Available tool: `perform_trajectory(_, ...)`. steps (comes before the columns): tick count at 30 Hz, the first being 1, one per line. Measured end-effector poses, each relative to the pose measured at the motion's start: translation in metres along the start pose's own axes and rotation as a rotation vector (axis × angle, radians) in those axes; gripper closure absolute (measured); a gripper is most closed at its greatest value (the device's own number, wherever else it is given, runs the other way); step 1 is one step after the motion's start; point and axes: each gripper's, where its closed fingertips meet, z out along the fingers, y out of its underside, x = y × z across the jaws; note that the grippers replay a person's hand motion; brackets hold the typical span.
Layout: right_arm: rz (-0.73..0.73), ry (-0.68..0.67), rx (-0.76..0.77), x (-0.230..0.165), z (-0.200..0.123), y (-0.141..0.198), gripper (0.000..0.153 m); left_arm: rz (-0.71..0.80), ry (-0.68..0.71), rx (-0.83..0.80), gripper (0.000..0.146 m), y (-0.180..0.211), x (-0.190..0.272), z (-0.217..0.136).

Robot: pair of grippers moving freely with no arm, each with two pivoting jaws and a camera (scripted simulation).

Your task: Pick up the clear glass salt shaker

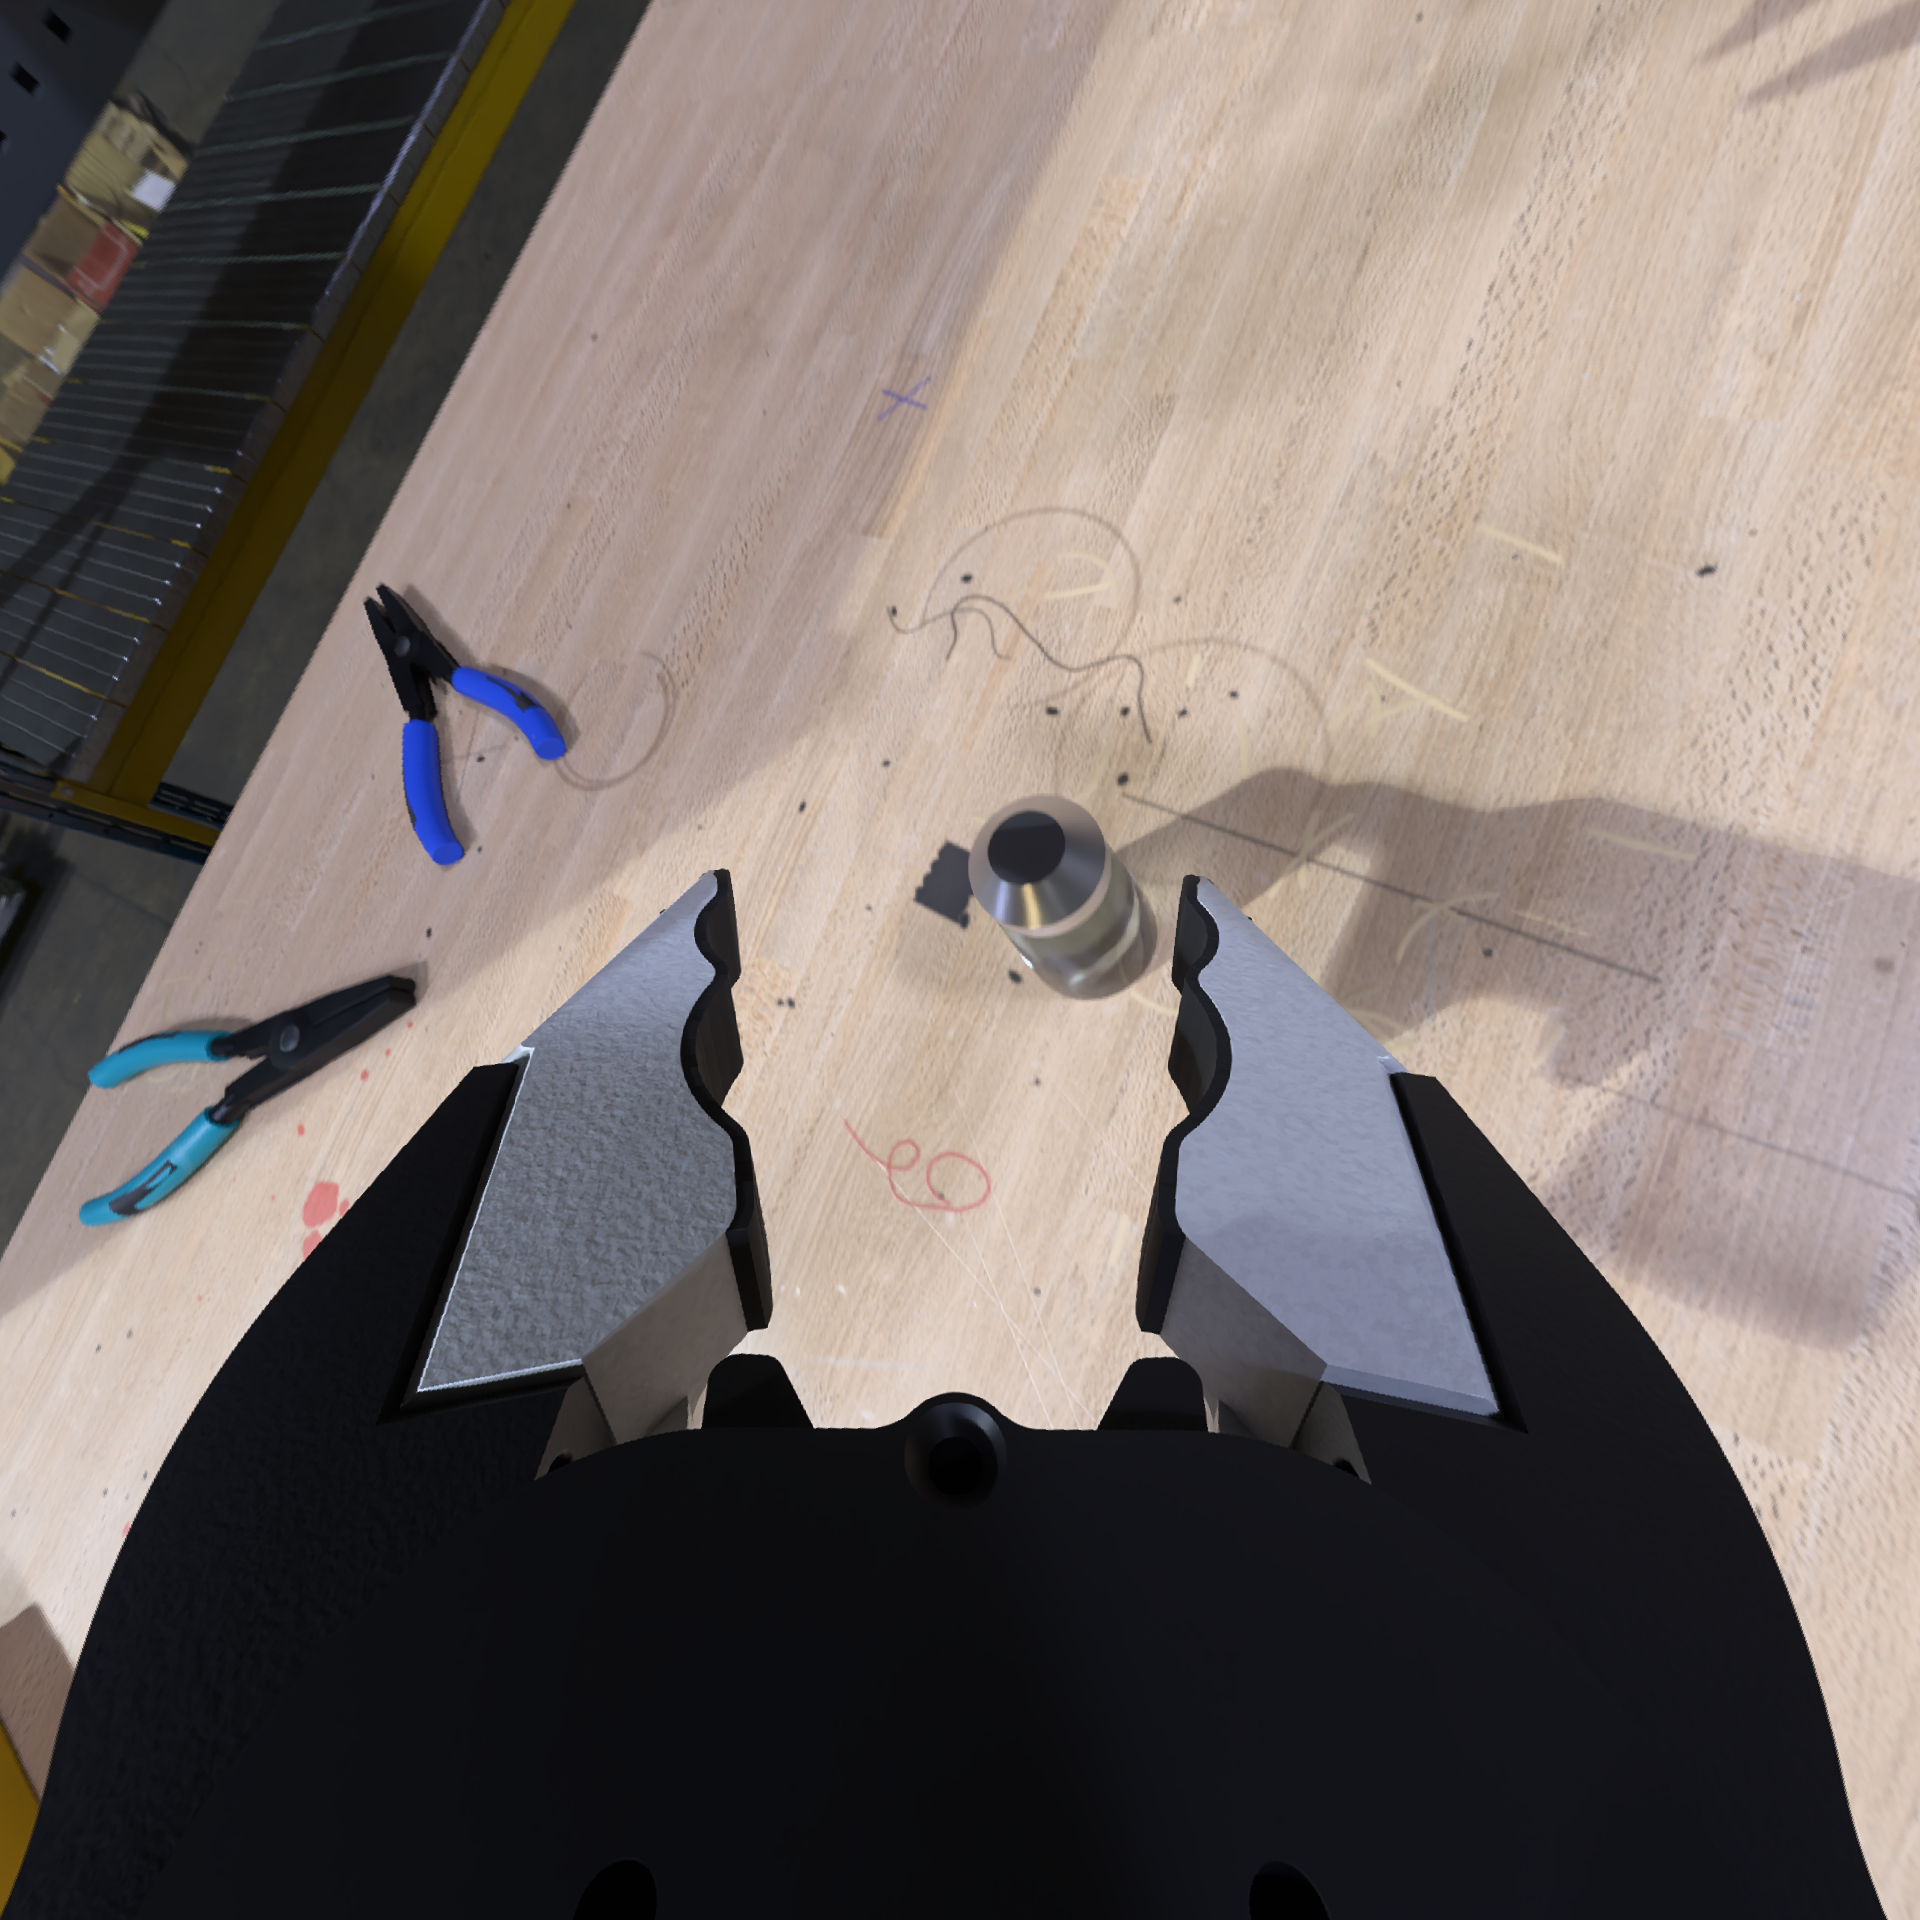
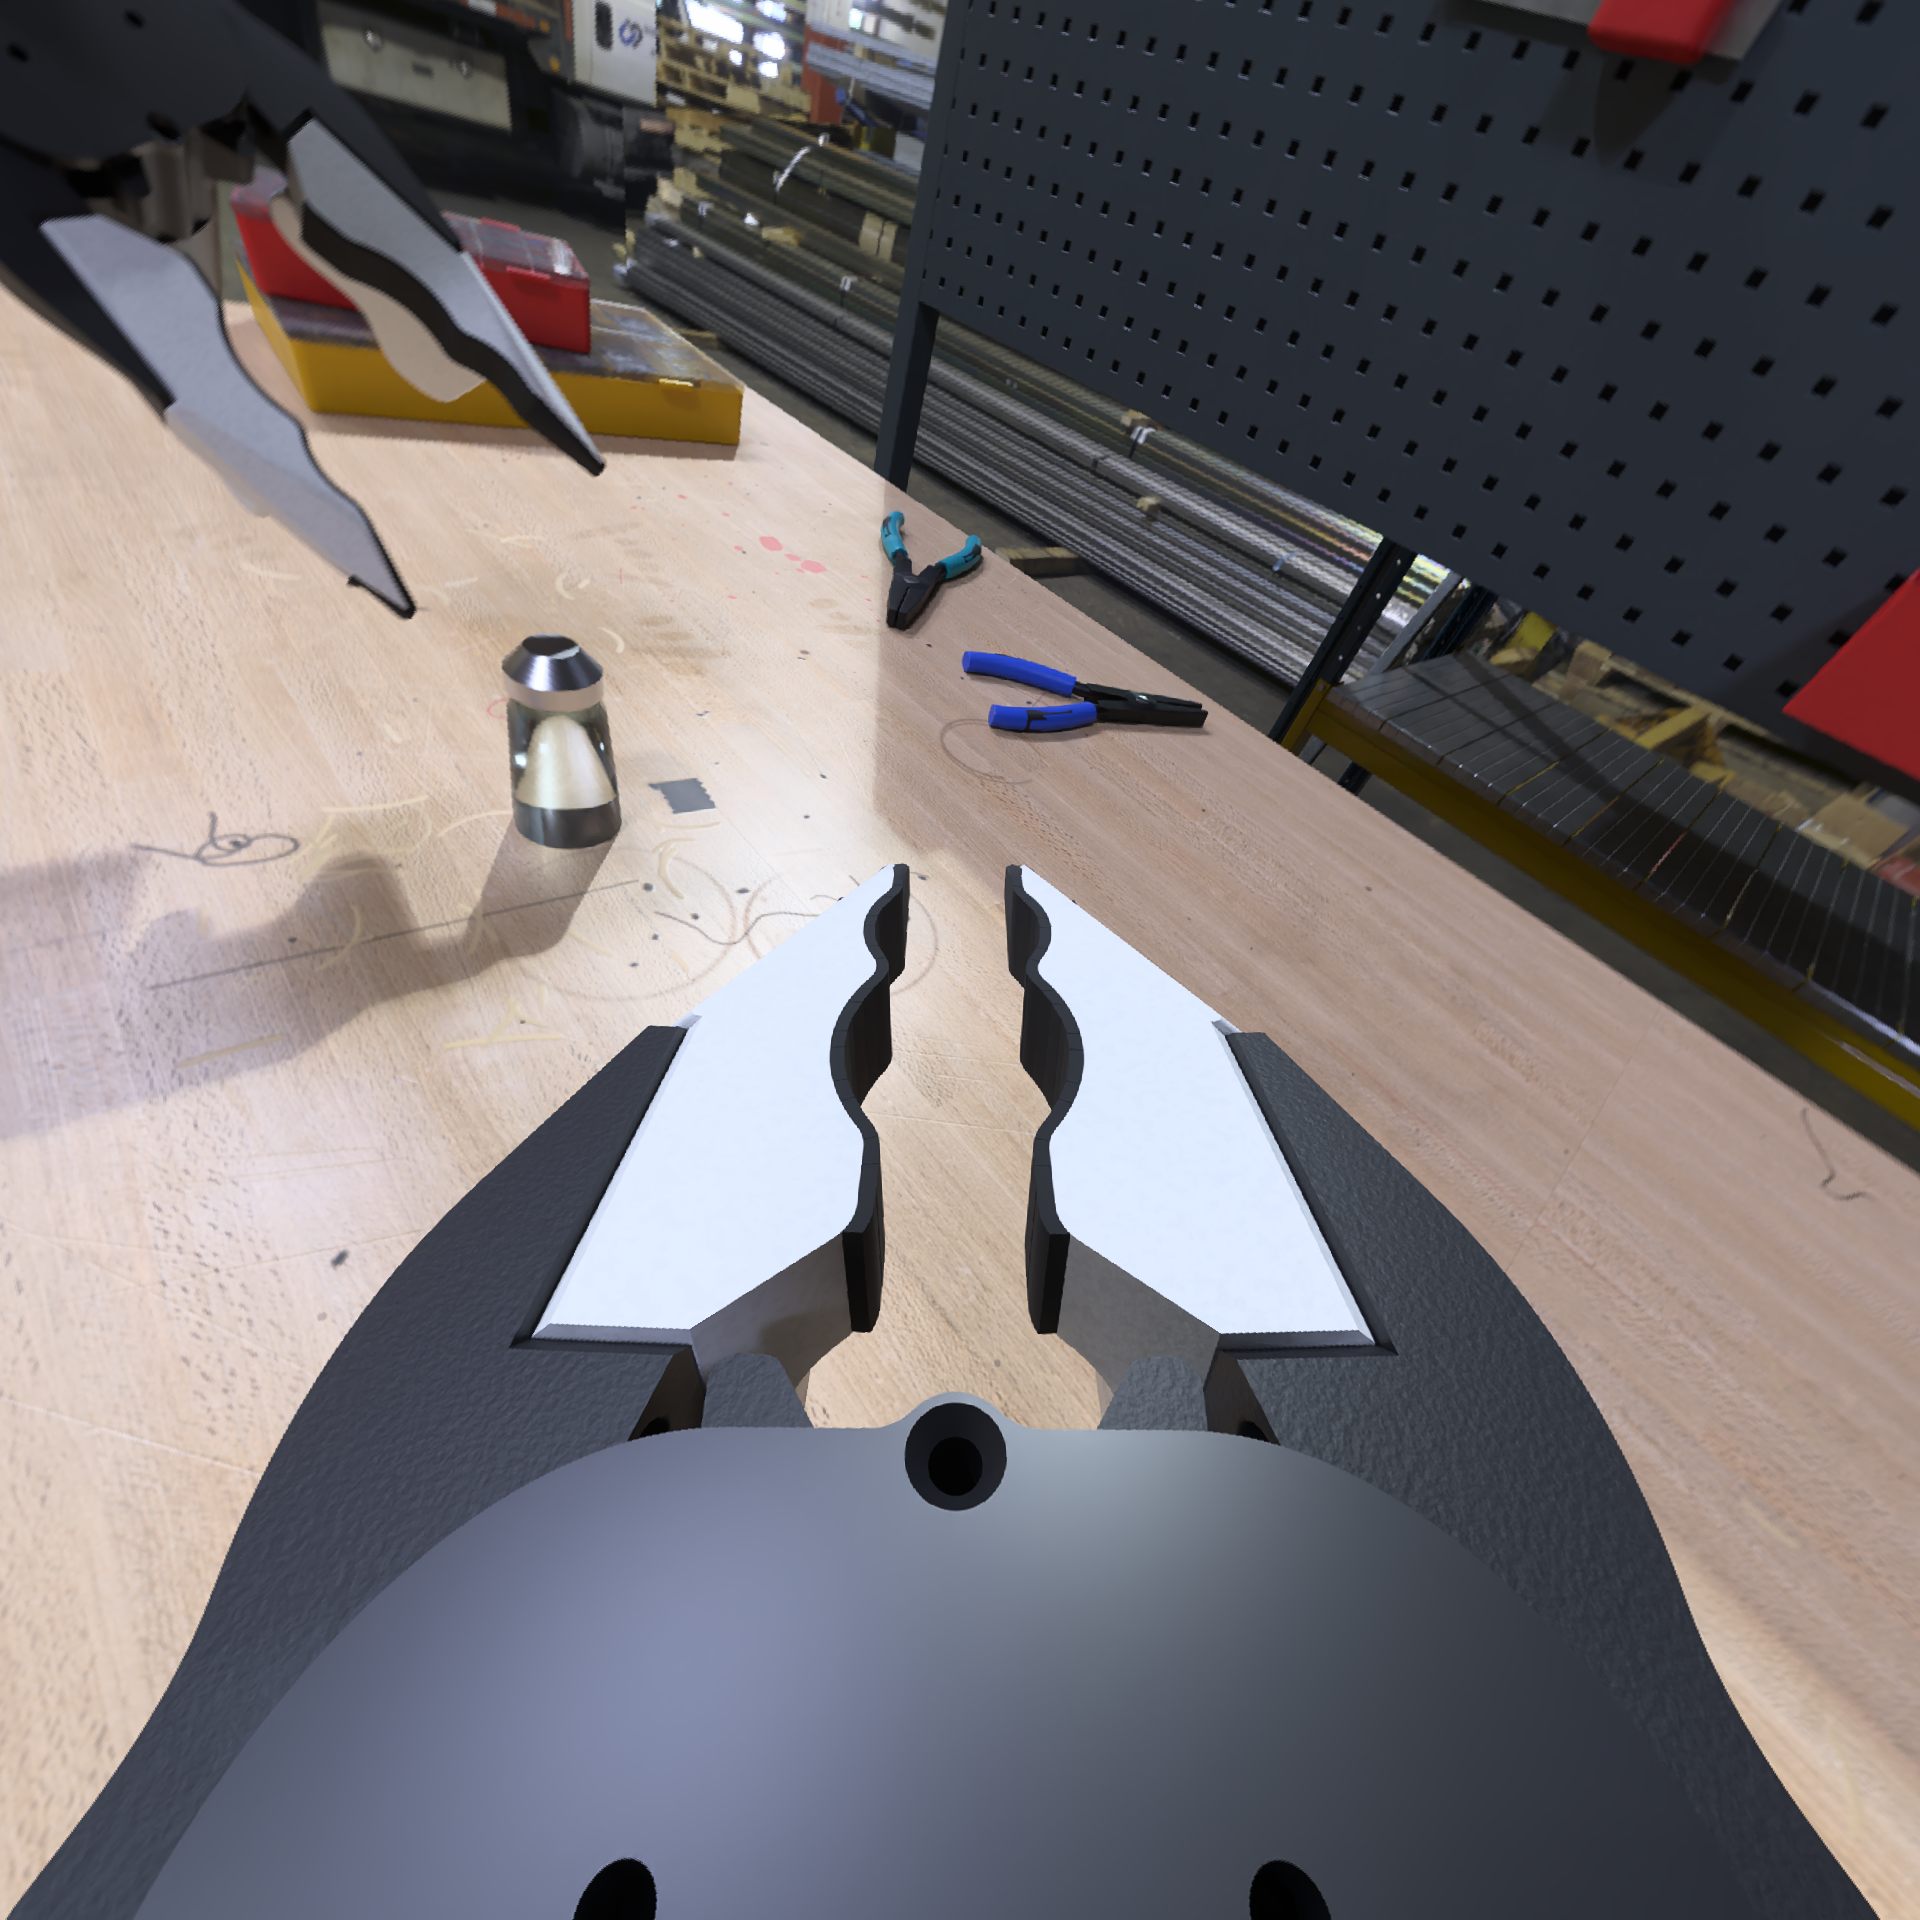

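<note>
The clear glass salt shaker (image 1: 1060,899) with a conical metal cap stands upright on the wooden workbench (image 1: 1351,312). My left gripper (image 1: 956,888) is open wide and hovers above it, looking down. The shaker shows between the fingertips, nearer the right finger, with nothing touching it. In the right wrist view the shaker (image 2: 561,748) stands to the left, with the left gripper (image 2: 499,540) in the air above and behind it. My right gripper (image 2: 956,873) is empty, low over the bench, its jaws only a little apart, well to the right of the shaker.
Blue-handled pliers (image 1: 436,727) and teal-handled pliers (image 1: 239,1070) lie near the bench's edge; both show in the right wrist view (image 2: 1070,701) (image 2: 925,571). A yellow and red parts box (image 2: 623,405) sits at the far end. A dark pegboard (image 2: 1455,312) stands beyond the edge.
</note>
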Motion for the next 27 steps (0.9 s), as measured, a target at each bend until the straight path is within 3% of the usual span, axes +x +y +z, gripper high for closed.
perform_trajectory(4,0.063,0.0,-0.001,0.006,0.0,0.004,0.133,-0.001,0.005,-0.039,0.06,0.011,0.008,0.0)
perform_trajectory(12,0.056,-0.004,-0.003,0.004,0.001,0.002,0.133,-0.087,0.0,-0.021,0.062,0.03,0.025,0.037)
perform_trajectory(20,0.06,0.007,0.001,0.007,-0.002,0.001,0.133,-0.095,-0.038,0.034,0.098,0.023,0.021,0.05)
perform_trajectory(27,0.117,0.043,-0.021,0.022,-0.004,0.01,0.133,-0.109,-0.038,0.057,0.102,0.022,0.02,0.05)
